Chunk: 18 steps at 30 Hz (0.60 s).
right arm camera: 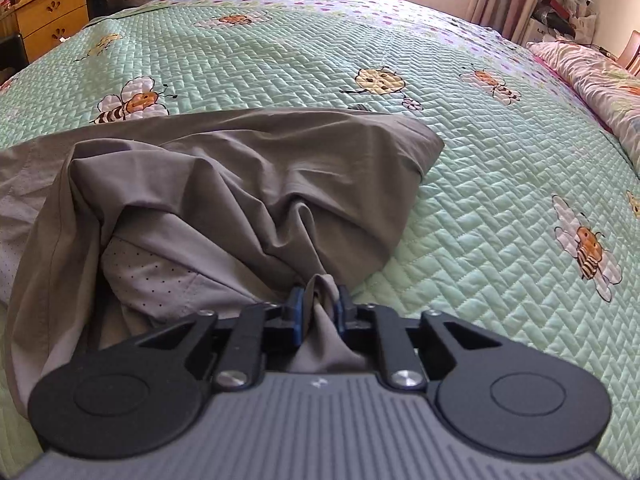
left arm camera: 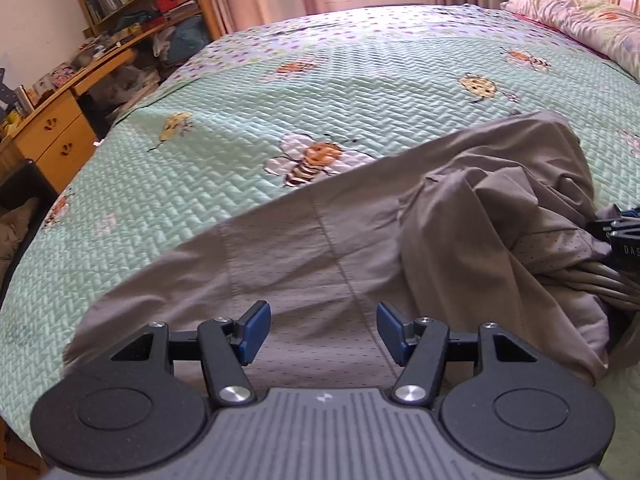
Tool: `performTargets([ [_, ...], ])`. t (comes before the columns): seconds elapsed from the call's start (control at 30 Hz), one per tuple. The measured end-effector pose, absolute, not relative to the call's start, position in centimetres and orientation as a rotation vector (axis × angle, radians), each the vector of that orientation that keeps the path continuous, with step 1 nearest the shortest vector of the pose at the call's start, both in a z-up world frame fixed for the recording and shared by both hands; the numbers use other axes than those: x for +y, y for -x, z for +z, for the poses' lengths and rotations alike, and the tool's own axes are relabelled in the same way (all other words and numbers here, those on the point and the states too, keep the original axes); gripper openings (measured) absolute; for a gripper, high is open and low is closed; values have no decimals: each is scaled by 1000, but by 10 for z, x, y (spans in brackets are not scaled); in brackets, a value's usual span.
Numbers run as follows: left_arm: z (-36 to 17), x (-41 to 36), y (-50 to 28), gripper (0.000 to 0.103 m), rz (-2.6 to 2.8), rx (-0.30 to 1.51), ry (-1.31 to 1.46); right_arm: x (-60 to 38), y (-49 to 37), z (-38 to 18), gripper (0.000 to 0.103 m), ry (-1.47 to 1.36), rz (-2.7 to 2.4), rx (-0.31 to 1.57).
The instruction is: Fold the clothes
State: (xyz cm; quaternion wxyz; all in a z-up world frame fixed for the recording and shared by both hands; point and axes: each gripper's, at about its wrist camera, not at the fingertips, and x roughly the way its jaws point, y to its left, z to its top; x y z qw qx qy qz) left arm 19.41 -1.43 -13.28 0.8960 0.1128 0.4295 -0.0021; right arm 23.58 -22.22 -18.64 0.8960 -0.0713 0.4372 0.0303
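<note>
Blue pads of the left gripper (left arm camera: 323, 332) sit nearest the left wrist camera, spread apart with nothing pinched between them; the jaws stand released over a flat, dotted stretch of the grey garment (left arm camera: 320, 248). That cloth passes under and between the two fingers (left arm camera: 256, 330), though whether the pads touch it cannot be told. From there the garment runs away across the mint quilted bedspread (left arm camera: 224, 92) and rises to the right into a rumpled heap, where the tip of the other tool shows at the picture's right edge.

On the right wrist view the right gripper (right arm camera: 319, 304) is clenched on a bunched fold of the same grey garment (right arm camera: 248, 176): fabric is squeezed into a narrow ridge between the blue pads and spills back toward the camera behind them. Ahead of the fingers the cloth fans out in deep creases, with a lighter perforated lining panel showing to the left of the grip and a smoother folded corner lying farther off to the right on the bedspread (right arm camera: 480, 184).

Printed bees dot the bedspread, one of them (left arm camera: 310, 160) just beyond the garment's far edge. A floral pillow (right arm camera: 600, 84) lies at the right side of the bed, well apart from the garment. A wooden desk with drawers (left arm camera: 56, 136) stands beyond the bed's left edge, shelves above it
</note>
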Motion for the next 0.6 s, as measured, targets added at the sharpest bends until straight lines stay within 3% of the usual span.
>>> performTargets([
  [0.6, -140, -45, -194, 64, -55, 895, -264, -239, -208, -165, 12, 275, -20, 859],
])
